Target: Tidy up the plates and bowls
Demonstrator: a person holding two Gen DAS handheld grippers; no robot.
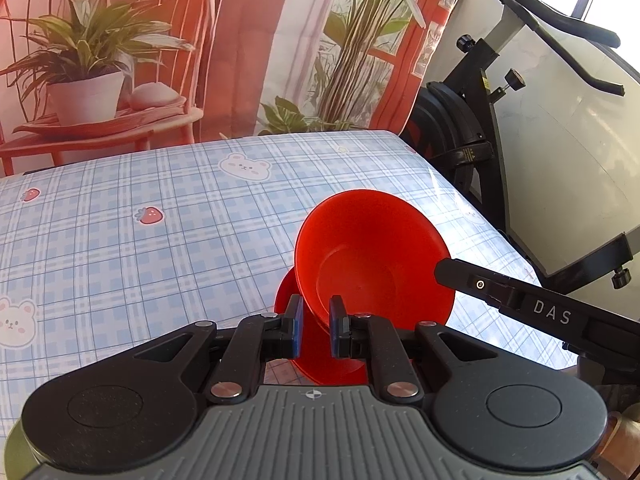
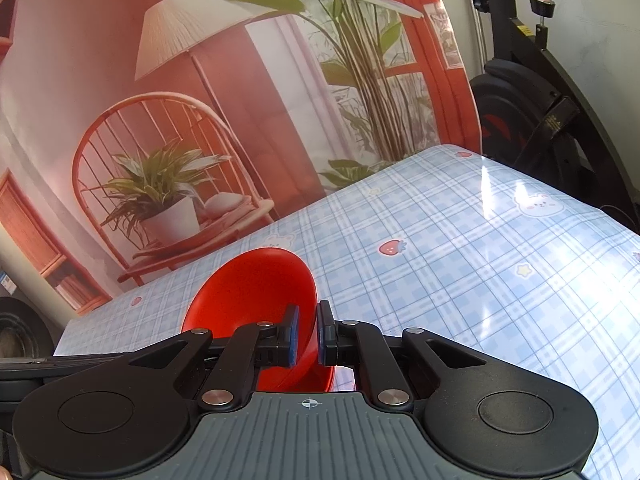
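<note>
In the left wrist view my left gripper (image 1: 316, 322) is shut on the near rim of a red bowl (image 1: 372, 256), which is tilted with its inside facing the camera, above the table. A second red piece (image 1: 320, 360), a plate or bowl, shows below and behind it, mostly hidden. The right gripper's black body (image 1: 520, 300) touches the bowl's right rim. In the right wrist view my right gripper (image 2: 308, 330) is shut on the rim of the red bowl (image 2: 256, 292), one pad inside and one outside.
The table (image 1: 160, 240) has a blue plaid cloth with bears and strawberries. A printed backdrop (image 1: 160, 40) hangs behind the far edge. A black exercise bike (image 1: 480, 100) stands off the table's right side.
</note>
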